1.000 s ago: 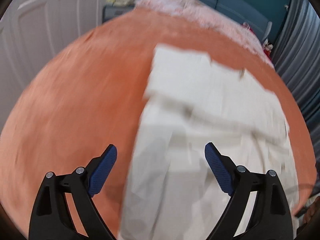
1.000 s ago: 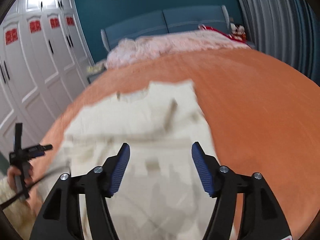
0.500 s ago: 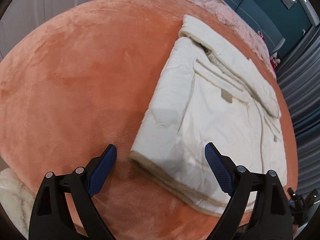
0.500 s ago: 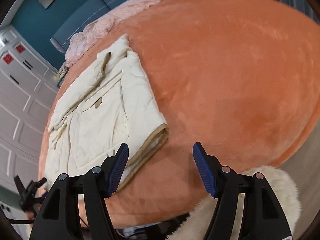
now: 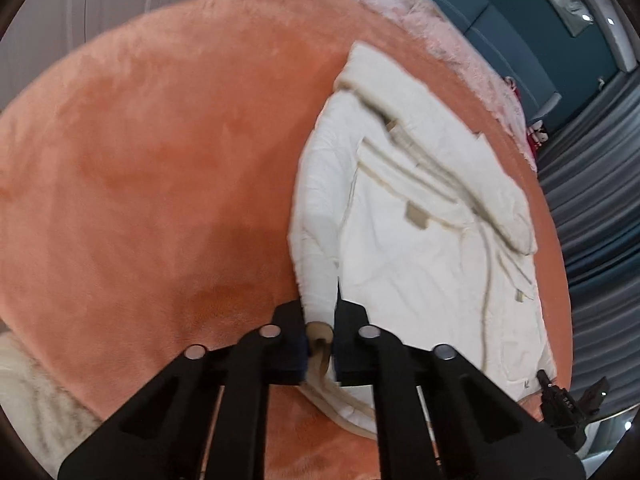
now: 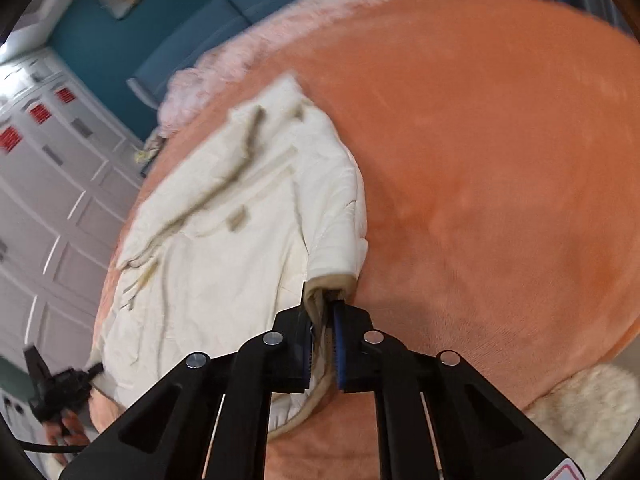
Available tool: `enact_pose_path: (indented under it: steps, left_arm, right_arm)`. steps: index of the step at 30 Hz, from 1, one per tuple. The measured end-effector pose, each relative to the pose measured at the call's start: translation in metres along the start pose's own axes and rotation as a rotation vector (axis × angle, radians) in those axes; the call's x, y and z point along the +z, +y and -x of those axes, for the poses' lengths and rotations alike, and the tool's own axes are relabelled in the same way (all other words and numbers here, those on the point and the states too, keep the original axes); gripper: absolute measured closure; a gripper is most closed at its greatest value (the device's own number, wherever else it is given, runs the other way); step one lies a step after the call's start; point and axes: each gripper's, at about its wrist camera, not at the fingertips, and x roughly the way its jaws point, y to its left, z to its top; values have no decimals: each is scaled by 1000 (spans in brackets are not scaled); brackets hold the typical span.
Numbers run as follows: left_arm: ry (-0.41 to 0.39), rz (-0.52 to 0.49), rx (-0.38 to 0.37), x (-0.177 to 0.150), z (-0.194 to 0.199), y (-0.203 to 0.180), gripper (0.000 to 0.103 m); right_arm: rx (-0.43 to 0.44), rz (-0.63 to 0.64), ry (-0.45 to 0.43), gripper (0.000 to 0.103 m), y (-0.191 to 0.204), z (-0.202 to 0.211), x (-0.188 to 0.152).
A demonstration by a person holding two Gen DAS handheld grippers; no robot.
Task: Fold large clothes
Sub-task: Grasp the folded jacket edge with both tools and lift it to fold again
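A cream quilted jacket (image 5: 420, 220) with tan trim lies flat on the orange bedspread (image 5: 160, 160), its collar at the far end. My left gripper (image 5: 320, 340) is at the near left corner of the hem. Its jaws are closing, and the tan hem edge is pinched between the pads. The right wrist view shows the same jacket (image 6: 240, 220). My right gripper (image 6: 322, 340) is at the near right hem corner, and its closing jaws pinch the trim. Each view shows the other gripper small at the far hem corner.
A pink fluffy blanket (image 5: 420, 12) lies at the bed's head by a blue headboard (image 6: 256, 4). White wardrobe doors (image 6: 48, 200) stand on one side and grey curtains (image 5: 600, 200) on the other. A shaggy cream rug (image 6: 580, 412) lies below the bed's edge.
Both grippers stood wide open just off the jacket's near hem half a second ago. They have moved in and clamped onto the two hem corners, rolling slightly.
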Motion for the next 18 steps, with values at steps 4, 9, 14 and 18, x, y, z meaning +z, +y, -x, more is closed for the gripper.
enact_pose_path:
  steps: [4,9,14,18]
  left_arm:
    - [-47,-55,-59,2,46,-12,97]
    - [-59,-146,-53,-20,114,-7,98]
    - [-62,-178,-35,-53,179,11,98]
    - [-86,-207,-19,-66,212,3,98]
  right_arm:
    - [43,132,-42,98,18,44,0]
    - [86,329,-12,98,33,111,-30]
    - [120,452,45,98,33,172,-77]
    - [129,463,-2,98,41,206,-84]
